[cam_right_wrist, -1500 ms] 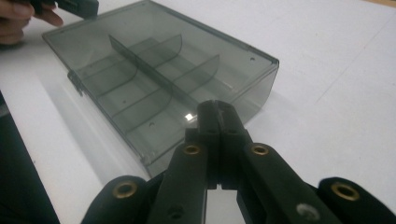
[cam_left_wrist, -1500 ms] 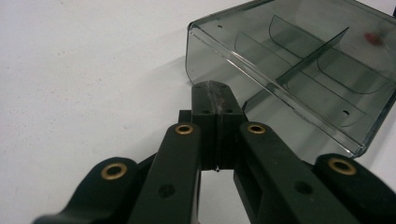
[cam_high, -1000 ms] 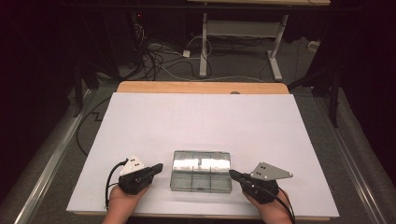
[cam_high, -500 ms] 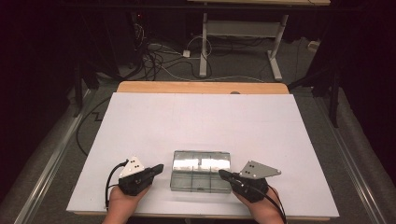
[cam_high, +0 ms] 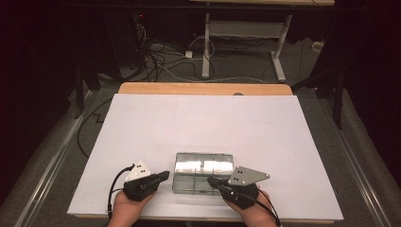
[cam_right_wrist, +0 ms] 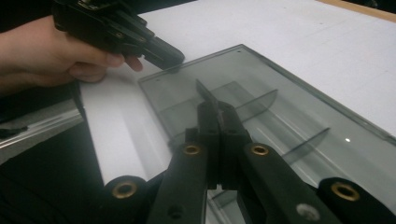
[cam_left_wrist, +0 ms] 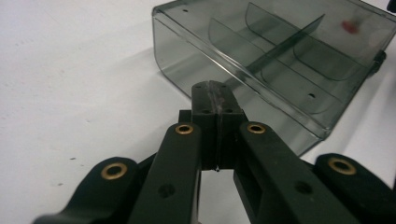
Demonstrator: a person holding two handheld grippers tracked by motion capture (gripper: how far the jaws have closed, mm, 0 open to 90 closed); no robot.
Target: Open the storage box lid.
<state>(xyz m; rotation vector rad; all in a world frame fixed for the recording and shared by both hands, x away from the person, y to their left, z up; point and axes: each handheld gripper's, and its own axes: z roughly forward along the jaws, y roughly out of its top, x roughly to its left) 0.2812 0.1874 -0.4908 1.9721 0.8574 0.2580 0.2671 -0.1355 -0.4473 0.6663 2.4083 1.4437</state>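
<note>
Item: clear grey plastic compartment box (cam_high: 203,172), lid closed, between both grippers | Left gripper (cam_left_wrist: 218,95): jaws together, at its end wall | Right gripper (cam_right_wrist: 215,112): jaws together, over lid | Risk: closed tips probably skid, shoving box.

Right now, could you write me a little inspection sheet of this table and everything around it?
Surface: white table top, bare wooden strip along its far edge.
Job's things: clear compartment box near the front edge, lid closed, dividers visible, looks empty.
Clutter: nothing seen.
Grippers: left gripper shut, tips by the box's left end; right gripper shut, tips over the box's right part.
Cables: one trails from each gripper; a tangle lies on the floor beyond.
Surroundings: dark room, white desk frame behind.
</note>
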